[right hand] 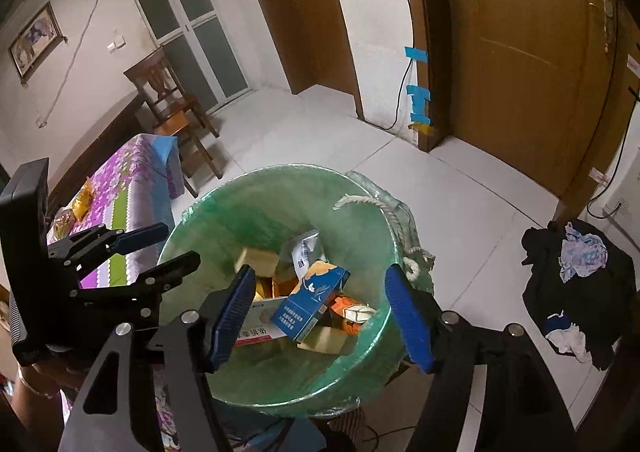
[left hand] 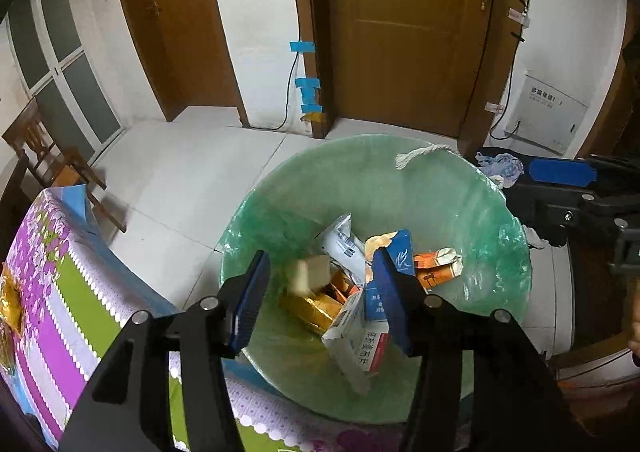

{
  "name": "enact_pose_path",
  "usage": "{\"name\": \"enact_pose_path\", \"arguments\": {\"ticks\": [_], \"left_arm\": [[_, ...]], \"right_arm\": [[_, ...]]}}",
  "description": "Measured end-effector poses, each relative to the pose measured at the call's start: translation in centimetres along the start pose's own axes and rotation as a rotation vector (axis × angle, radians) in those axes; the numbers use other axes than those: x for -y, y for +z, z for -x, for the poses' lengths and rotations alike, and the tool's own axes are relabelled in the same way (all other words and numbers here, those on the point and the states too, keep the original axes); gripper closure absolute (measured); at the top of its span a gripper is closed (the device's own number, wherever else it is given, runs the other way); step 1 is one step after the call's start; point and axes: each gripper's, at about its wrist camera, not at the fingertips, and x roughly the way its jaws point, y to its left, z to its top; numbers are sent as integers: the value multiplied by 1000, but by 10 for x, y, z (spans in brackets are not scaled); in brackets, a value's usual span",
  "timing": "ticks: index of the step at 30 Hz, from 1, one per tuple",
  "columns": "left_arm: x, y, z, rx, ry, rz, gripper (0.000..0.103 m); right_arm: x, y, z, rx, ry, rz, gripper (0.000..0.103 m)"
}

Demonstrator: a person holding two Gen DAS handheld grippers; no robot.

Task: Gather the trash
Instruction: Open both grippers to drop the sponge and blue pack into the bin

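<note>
A bin (left hand: pixel 400 187) lined with a green plastic bag was seen from above in both wrist views, standing on a pale tiled floor (left hand: pixel 192 171) just beside a table covered by a cloth (left hand: pixel 60 292) patterned in purple, green and blue. The trash lay at the bottom of the bin: a blue carton (right hand: pixel 310 302), an orange carton (left hand: pixel 438 266), a white box with red print (left hand: pixel 360 344), a gold wrapper (left hand: pixel 310 310), a white pouch (left hand: pixel 342 244) and a tan block (right hand: pixel 256 260), the last appearing blurred in the left wrist view. A white cord (left hand: pixel 424 151) was draped over the far rim.

The left gripper (left hand: pixel 320 288) was held above the bin with its jaws spread and nothing between them. The right gripper (right hand: pixel 322 308) was likewise held above the bin, jaws spread wide and empty. The left gripper (right hand: pixel 156 248) was also visible at the left of the right wrist view, over the table's edge.

A gold packet (right hand: pixel 84 197) rested on the cloth. Beyond the table, a wooden chair (right hand: pixel 176 111) was placed before a glass-panelled door (right hand: pixel 188 15). Two brown wooden doors (left hand: pixel 412 27) were set in white walls, with blue tape (left hand: pixel 308 87) holding a black cable to the wall between them. A framed picture (right hand: pixel 34 39) was hung on the left wall. Dark clothes (right hand: pixel 576 284) were heaped on the floor to the right.
</note>
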Motion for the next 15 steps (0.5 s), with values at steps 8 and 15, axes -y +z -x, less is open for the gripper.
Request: {"name": "enact_pose_path", "arguments": {"ticks": [8,15], "left_arm": [[4,-4,6,18,36,-18,52],[5,-6,11,36,97,-16,52]], "right_arm": [[-4,-5,-5,3,-3,4,34],[-6,-9,2,29,-6,21,34]]}}
